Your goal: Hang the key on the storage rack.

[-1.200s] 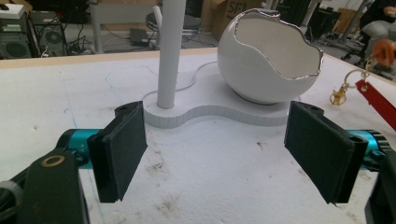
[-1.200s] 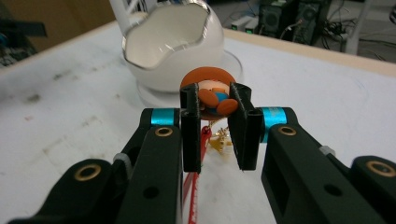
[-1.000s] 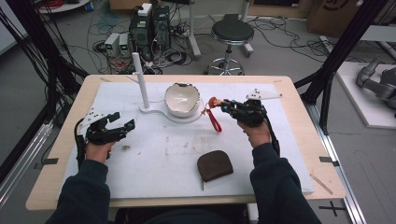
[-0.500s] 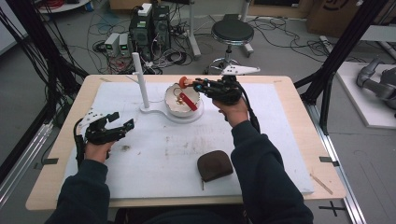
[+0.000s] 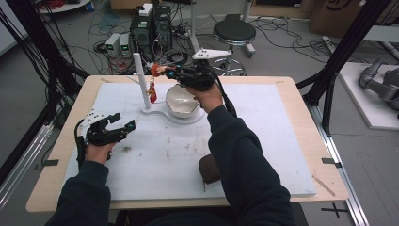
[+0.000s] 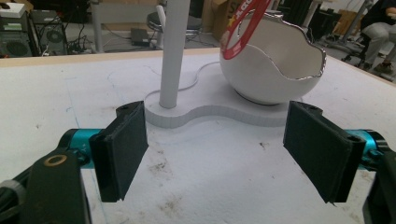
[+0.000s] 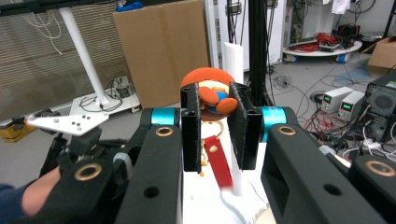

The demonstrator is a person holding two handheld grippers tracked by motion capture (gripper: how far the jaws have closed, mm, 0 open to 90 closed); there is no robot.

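The bowl [image 6: 273, 70] is glossy white, ceramic in look, with a smooth rim. The post [image 6: 173, 51] and its base [image 6: 210, 109] are matt white. The mat [image 5: 263, 141] is matt white and scuffed; the table [image 5: 315, 99] edge is pale wood. Gripper pads [image 6: 123, 154] are matt black and finely textured. The strap [image 7: 219, 161] is glossy red.
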